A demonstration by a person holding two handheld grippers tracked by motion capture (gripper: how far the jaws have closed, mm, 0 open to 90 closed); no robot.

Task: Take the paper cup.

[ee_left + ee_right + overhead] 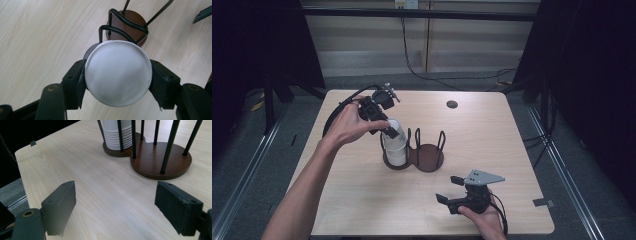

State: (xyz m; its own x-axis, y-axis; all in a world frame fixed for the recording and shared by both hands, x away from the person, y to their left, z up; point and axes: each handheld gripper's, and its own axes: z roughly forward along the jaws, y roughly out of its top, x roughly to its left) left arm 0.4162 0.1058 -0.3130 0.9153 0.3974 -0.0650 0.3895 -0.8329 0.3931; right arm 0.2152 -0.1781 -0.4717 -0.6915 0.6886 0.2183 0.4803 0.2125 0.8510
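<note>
While the high view looks down on the desk (pixel 362 200), the left gripper (pixel 384 122) pinches a white paper cup (pixel 393 131) atop the stack (pixel 396 150) in the wooden cup holder (pixel 427 159). Left gripper view: both pads clamp the cup's (pixel 118 72) blank base. Right gripper view: jaws spread, holding nothing, near the holder (pixel 160 160). No writing is legible.

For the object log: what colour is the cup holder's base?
Dark brown wood base, clearest in the right gripper view.

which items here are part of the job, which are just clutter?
In the job:
- white cup, clamped in the left tool
- stack of white cups
- wire cup holder
- right tool, open, idle

Lying about:
- round dark disc on the table
- floor cables
</note>
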